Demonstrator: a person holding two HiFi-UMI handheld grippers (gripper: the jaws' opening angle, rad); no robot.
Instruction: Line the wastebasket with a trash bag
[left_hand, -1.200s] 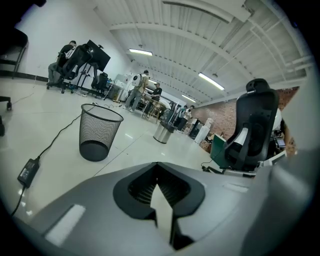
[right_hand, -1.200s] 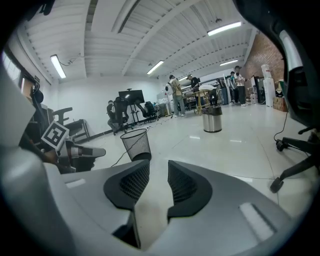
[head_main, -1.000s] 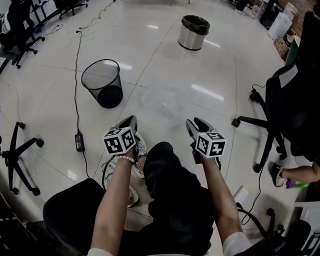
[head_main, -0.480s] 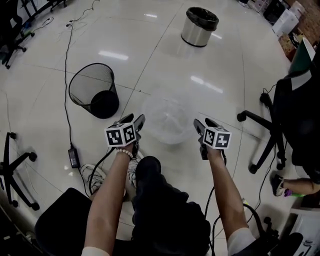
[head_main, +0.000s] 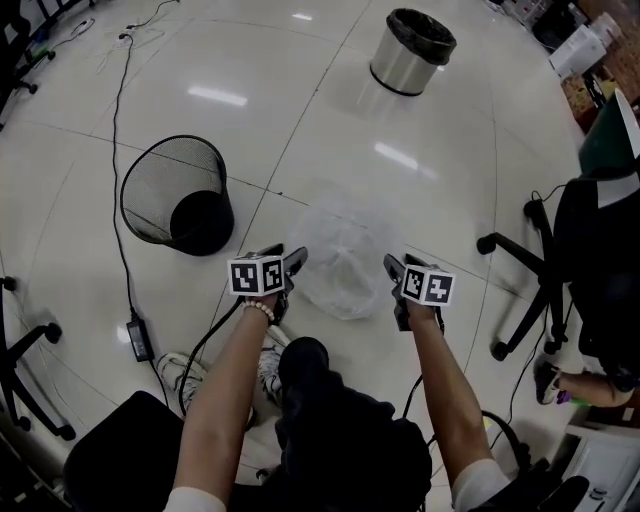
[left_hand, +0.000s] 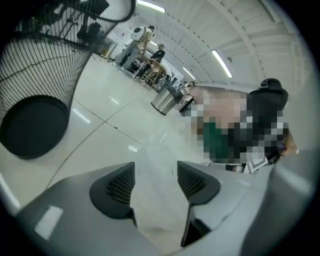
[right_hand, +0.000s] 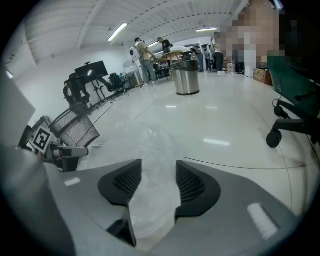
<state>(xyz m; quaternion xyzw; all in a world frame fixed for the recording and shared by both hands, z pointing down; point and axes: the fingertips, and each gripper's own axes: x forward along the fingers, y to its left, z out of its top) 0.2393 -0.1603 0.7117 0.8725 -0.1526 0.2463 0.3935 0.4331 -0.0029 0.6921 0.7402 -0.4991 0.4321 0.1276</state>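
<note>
Trash bag (head_main: 340, 262) lower than before, possibly on floor (head_main: 300, 90), near wastebasket (head_main: 172, 190)

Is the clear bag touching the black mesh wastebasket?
Apart. The head view shows a strip of floor between the clear bag and the black mesh wastebasket.

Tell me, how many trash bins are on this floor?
2. A black mesh wastebasket stands on the floor left of the clear bag. A shiny metal bin stands farther off, near the top. More may be hidden outside the view.
</note>
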